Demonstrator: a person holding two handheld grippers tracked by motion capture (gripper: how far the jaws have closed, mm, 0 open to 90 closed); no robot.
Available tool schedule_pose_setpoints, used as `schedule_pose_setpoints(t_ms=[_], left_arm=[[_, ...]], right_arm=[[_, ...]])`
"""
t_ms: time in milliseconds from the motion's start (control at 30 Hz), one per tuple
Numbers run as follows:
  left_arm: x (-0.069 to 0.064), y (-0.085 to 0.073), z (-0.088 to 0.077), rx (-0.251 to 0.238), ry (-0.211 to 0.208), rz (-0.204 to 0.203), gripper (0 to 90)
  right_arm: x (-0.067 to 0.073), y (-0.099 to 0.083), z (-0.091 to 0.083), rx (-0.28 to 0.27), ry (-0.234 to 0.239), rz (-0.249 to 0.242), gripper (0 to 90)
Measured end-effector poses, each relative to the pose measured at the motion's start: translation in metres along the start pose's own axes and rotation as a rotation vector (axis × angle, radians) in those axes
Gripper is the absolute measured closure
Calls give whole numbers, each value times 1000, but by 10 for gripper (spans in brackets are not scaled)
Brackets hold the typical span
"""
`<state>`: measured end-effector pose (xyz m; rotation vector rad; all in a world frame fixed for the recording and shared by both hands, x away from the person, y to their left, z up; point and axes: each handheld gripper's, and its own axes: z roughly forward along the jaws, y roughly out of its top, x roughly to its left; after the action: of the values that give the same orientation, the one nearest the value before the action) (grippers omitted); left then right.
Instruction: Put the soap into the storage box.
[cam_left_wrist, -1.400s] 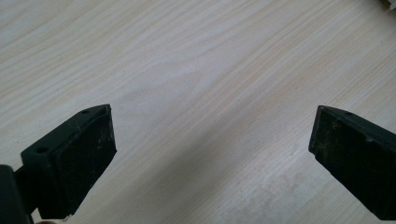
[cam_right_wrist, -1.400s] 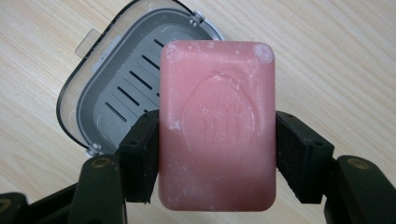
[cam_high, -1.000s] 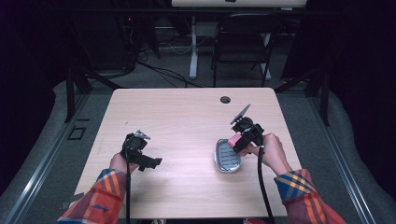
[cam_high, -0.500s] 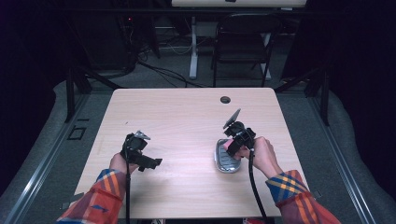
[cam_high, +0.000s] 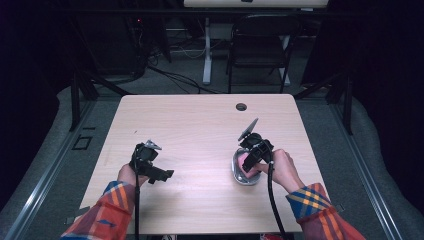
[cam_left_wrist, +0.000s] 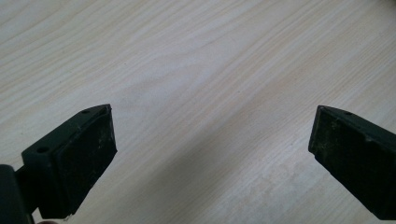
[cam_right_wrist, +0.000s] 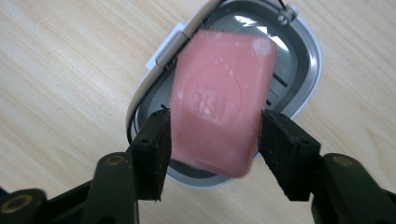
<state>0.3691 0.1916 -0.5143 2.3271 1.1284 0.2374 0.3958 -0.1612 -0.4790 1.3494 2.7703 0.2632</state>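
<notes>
Overhead, right gripper (cam_right_wrist: 212, 135) clamped on a pink soap bar (cam_right_wrist: 219, 98), jaws pressing its two long sides, bar tilted and hanging just above an open grey soap dish (cam_right_wrist: 299, 60) on the wooden table (cam_high: 190, 125). Seen from high up, same soap (cam_high: 246, 161) over the dish (cam_high: 243, 177) near the table's right edge. Left gripper (cam_left_wrist: 212, 140) spread wide, holding nothing, jaws hovering over bare wood, well apart from the dish.

Right tongs (cam_high: 248, 161) hold a pink bar (cam_high: 244, 161) over a grey dish (cam_high: 243, 176) on the table (cam_high: 200, 125).
</notes>
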Motion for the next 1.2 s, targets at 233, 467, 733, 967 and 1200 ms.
schedule_pose_setpoints(t_ms=[233,467,733,967,1200], left_arm=[[0,0,1,0,-4,0,7],[-1,0,1,-1,-1,1,8],[-1,0,0,-2,-1,4,8],[-1,1,0,-8,-2,5,7],[-1,0,-1,-11,-7,6,7]], right_arm=[[0,-5,-7,-38,10,-35,475],[-7,-17,-22,-119,30,-71,348],[-23,-36,-34,-172,-22,-95,212],[-41,-56,-44,-225,-51,-51,133],[-53,-74,-47,-250,-73,-10,66]])
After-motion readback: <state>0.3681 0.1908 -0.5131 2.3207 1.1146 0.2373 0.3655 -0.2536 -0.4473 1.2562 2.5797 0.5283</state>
